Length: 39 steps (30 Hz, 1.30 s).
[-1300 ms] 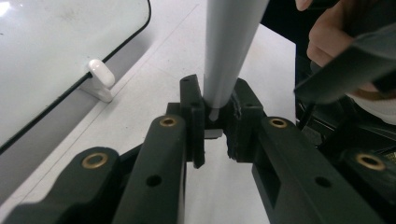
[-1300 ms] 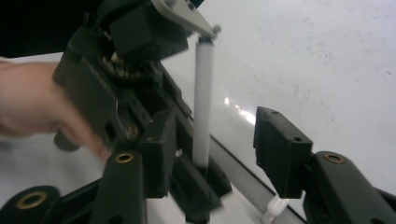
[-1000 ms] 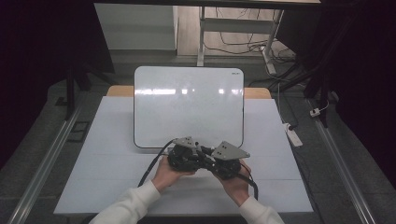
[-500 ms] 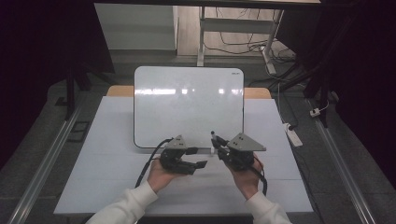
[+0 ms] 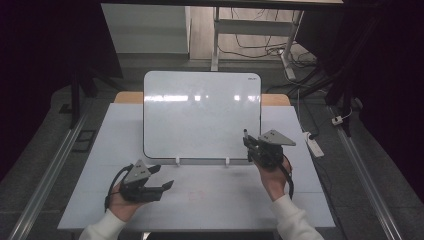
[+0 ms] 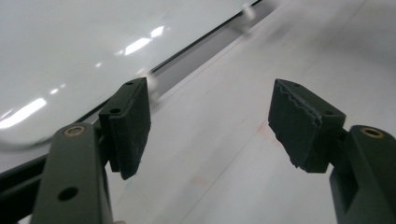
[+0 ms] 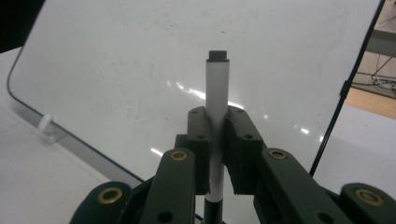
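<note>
While the high view looked down on the white table, the left gripper lay low at the near left, its jaws just opened and holding nothing, and the right gripper stood at the whiteboard's lower right corner. From the left gripper view, both pads stood apart over bare tabletop beside the board's edge. From the right gripper view, the jaws were clamped on a white marker, upright before the whiteboard.

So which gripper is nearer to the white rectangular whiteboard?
Right. The right gripper, shut on a white marker, overlaps the whiteboard at its lower right corner; the open left gripper is below its lower left edge.
</note>
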Motion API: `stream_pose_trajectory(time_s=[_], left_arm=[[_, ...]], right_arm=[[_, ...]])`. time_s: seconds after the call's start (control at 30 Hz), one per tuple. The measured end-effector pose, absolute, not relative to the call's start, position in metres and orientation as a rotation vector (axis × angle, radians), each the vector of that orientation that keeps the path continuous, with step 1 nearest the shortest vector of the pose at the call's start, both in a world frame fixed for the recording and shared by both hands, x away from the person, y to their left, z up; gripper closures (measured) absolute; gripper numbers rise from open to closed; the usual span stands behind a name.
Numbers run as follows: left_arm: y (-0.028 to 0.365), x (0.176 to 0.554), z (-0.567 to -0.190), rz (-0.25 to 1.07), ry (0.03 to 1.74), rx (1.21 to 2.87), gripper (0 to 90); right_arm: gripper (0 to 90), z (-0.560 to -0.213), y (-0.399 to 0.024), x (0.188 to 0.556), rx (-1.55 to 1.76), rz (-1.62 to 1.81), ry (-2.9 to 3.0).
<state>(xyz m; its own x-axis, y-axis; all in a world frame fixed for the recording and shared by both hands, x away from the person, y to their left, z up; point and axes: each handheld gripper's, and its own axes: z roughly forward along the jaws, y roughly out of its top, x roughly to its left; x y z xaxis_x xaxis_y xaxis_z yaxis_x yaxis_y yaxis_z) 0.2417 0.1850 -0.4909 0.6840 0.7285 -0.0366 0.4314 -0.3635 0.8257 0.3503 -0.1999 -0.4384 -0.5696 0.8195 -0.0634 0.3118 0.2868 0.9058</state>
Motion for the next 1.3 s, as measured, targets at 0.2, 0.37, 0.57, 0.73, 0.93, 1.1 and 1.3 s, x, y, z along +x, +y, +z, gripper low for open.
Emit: stream_pose_trajectory(time_s=[0.2, 0.37, 0.57, 0.73, 0.93, 1.1, 1.3], left_arm=[[0.199, 0.235, -0.494, 0.471, 0.919, 2.026, 31.0], [0.201, 0.237, -0.497, 0.478, 0.931, 2.048, 31.2], [0.203, 0.238, -0.499, 0.477, 0.937, 2.059, 31.6], [0.204, 0.238, -0.501, 0.481, 0.942, 2.066, 31.6], [0.206, 0.239, -0.502, 0.486, 0.948, 2.071, 32.0], [0.207, 0.239, -0.502, 0.485, 0.952, 2.070, 32.3], [0.206, 0.239, -0.503, 0.487, 0.950, 2.072, 32.6]], right_arm=[[80.5, -0.443, -0.200, 0.366, 1.069, 1.226, 2.028], [80.4, -0.446, -0.196, 0.380, 1.097, 1.180, 2.030], [80.2, -0.450, -0.195, 0.396, 1.136, 1.141, 2.026], [79.9, -0.453, -0.196, 0.404, 1.152, 1.122, 2.019], [79.6, -0.457, -0.197, 0.410, 1.157, 1.100, 2.011], [79.6, -0.457, -0.197, 0.414, 1.142, 1.096, 2.004], [79.3, -0.453, -0.192, 0.415, 1.113, 1.125, 2.011]])
